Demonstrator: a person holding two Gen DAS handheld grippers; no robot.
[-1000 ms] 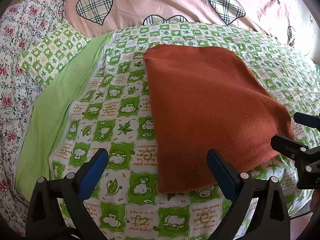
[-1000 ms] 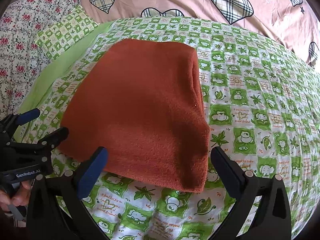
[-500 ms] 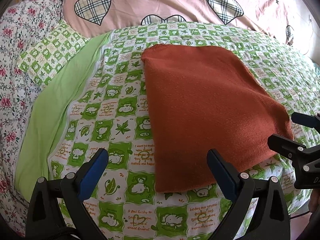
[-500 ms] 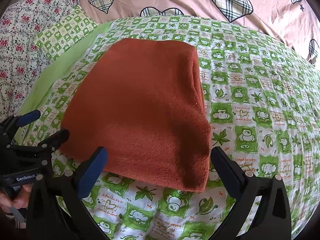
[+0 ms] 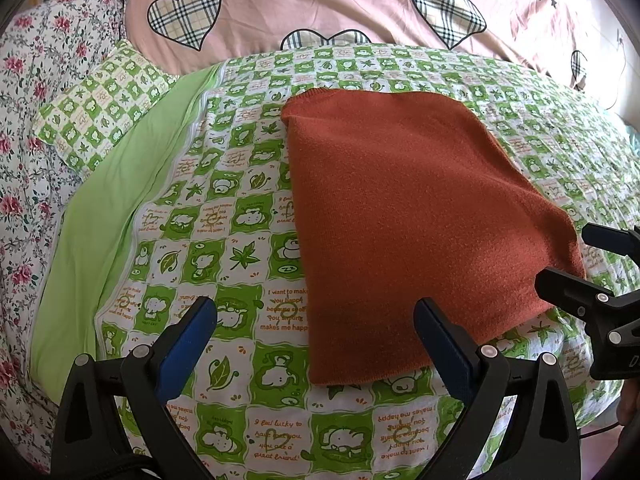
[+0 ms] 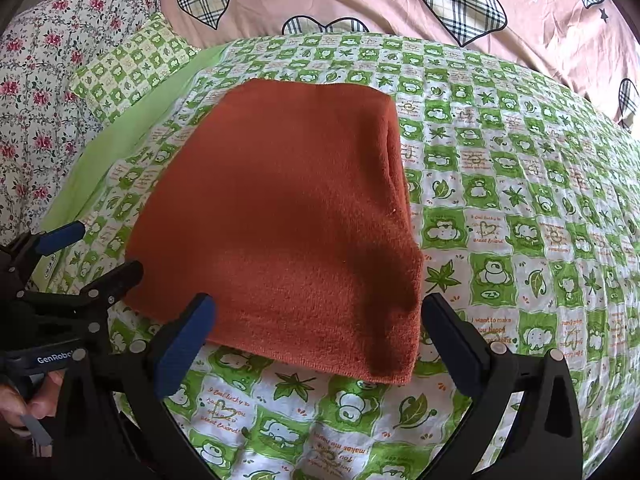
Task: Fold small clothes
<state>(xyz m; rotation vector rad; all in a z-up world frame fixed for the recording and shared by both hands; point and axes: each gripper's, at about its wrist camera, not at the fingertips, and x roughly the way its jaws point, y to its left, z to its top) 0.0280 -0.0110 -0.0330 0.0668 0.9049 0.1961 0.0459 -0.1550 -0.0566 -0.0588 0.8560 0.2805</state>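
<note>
A rust-orange knitted garment (image 5: 412,216) lies folded flat on the green checked bed cover (image 5: 224,216); it also shows in the right wrist view (image 6: 288,216), with a doubled edge along its right side. My left gripper (image 5: 316,320) is open and empty, just above the garment's near left corner. My right gripper (image 6: 318,316) is open and empty, over the garment's near right edge. Each gripper shows in the other's view: the right gripper (image 5: 576,256) by the garment's right corner, the left gripper (image 6: 96,252) by its left corner.
A pink quilt with checked hearts (image 5: 360,4) lies along the far side. A green checked pillow (image 5: 104,100) and a floral sheet (image 5: 24,120) are at the left, with a plain green strip (image 5: 108,204) beside them. The bed edge is near me.
Both grippers have drifted slightly back from the garment, which now sits a little higher in both views. The garment has not moved and both grippers stay open.
</note>
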